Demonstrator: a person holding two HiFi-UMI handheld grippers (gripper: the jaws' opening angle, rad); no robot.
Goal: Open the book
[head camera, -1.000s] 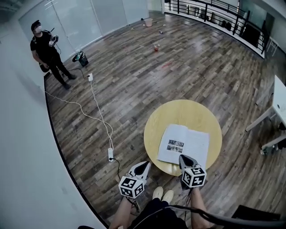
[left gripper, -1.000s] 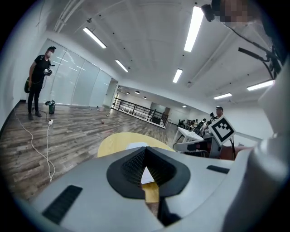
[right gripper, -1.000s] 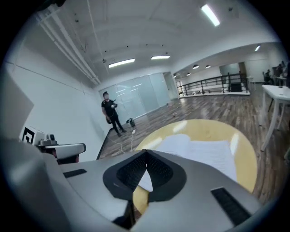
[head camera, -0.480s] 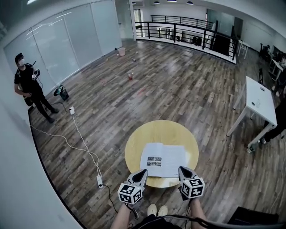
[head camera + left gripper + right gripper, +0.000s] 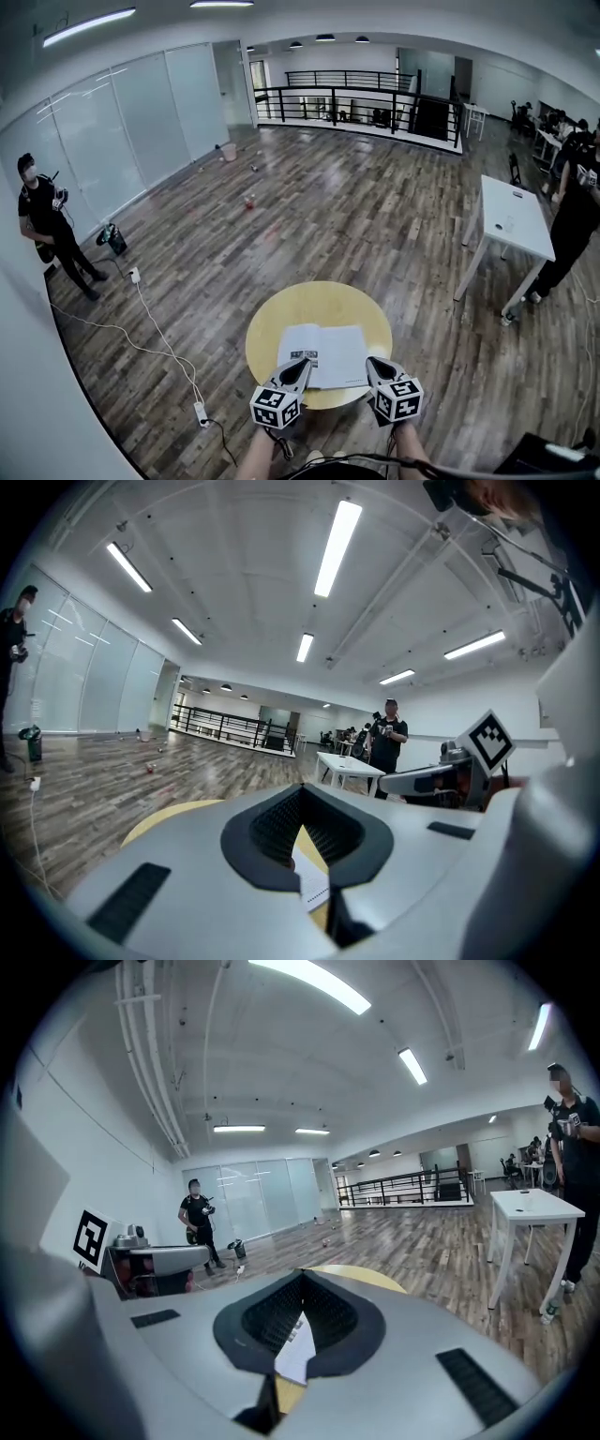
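Observation:
The book (image 5: pixel 323 355) lies open and flat on the round yellow table (image 5: pixel 319 305), white pages up, with small pictures on its left page. My left gripper (image 5: pixel 301 363) hovers at the book's near left corner and my right gripper (image 5: pixel 372 361) at its near right corner; both are above the table's near edge. Each is shut with nothing in it. In the left gripper view the jaws (image 5: pixel 302 790) meet at the tips, and a strip of page (image 5: pixel 313 879) shows under them. The right gripper view shows the same (image 5: pixel 302 1274), with a page (image 5: pixel 294 1351) below.
A white rectangular table (image 5: pixel 511 217) stands to the right with a person in black (image 5: pixel 572 211) beside it. Another person (image 5: pixel 45 230) stands at the far left by the glass wall. A cable and power strip (image 5: pixel 200 411) lie on the wood floor to the left.
Both grippers have risen and drawn back from the book toward the table's near edge. The head view has tilted up, so more of the room shows. The book stays open.

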